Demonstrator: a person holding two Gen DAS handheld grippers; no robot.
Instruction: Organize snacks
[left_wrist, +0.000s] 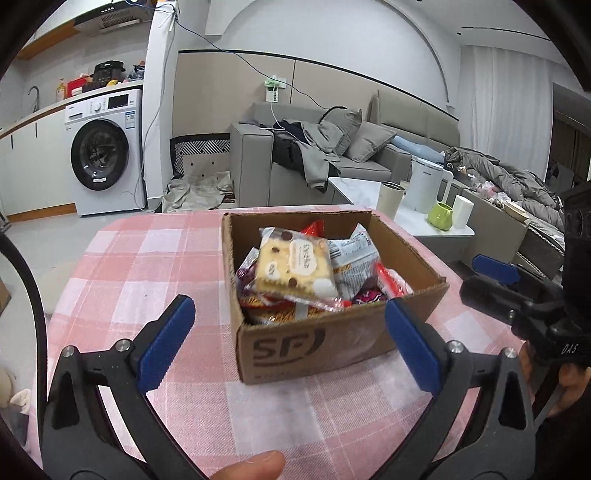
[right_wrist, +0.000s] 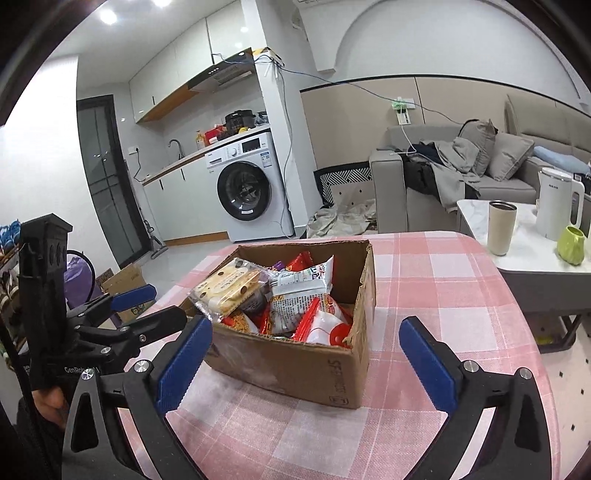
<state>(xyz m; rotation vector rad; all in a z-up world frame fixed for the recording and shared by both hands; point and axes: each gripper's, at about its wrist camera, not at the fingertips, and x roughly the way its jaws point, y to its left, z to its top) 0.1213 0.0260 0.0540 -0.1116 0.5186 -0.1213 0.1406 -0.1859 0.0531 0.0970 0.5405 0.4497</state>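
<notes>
A brown cardboard box (left_wrist: 314, 347) (right_wrist: 295, 373) stands on the pink checked tablecloth, filled with several snack packets. A pale yellow cake packet (left_wrist: 291, 266) (right_wrist: 225, 288) lies on top, beside a white printed bag (left_wrist: 351, 258) (right_wrist: 303, 291) and red wrappers. My left gripper (left_wrist: 288, 314) stands open just before the box's near wall, nothing between its blue pads. My right gripper (right_wrist: 306, 343) is open too, its pads astride the box's near corner and clear of it. Each gripper shows in the other's view: the right (left_wrist: 491, 280), the left (right_wrist: 147, 306).
The round table (left_wrist: 147, 266) (right_wrist: 443, 295) drops off on all sides. A low white table (right_wrist: 517, 229) with a kettle, a tumbler and a green cup stands to the right. A grey sofa with clothes, a washing machine and a kitchen counter lie beyond. A thumb (left_wrist: 255, 465) shows at the bottom.
</notes>
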